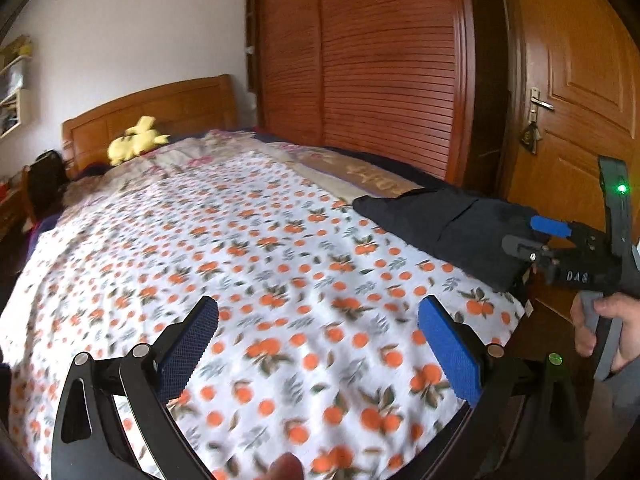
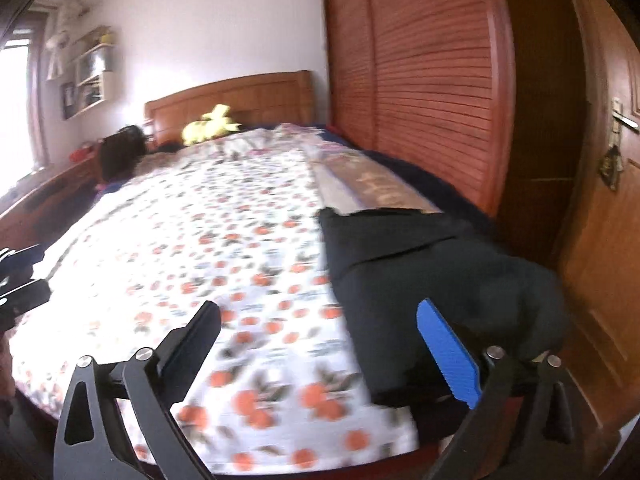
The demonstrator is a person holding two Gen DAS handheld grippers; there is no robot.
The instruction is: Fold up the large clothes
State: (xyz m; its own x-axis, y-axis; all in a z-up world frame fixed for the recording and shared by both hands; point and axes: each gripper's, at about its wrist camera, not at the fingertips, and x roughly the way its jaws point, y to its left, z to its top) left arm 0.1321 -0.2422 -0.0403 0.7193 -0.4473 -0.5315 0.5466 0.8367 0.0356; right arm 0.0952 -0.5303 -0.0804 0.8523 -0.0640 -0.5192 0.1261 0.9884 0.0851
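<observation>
A dark folded garment lies at the right edge of the bed, on the orange-print sheet. In the right wrist view it fills the near right corner. My left gripper is open and empty, over the sheet near the foot of the bed. My right gripper is open and empty, its blue pad just in front of the garment. It also shows in the left wrist view, at the garment's near end, held by a hand.
A yellow plush toy lies by the wooden headboard. A louvred wardrobe and a wooden door stand to the right of the bed. A dark bag sits at the bed's far left.
</observation>
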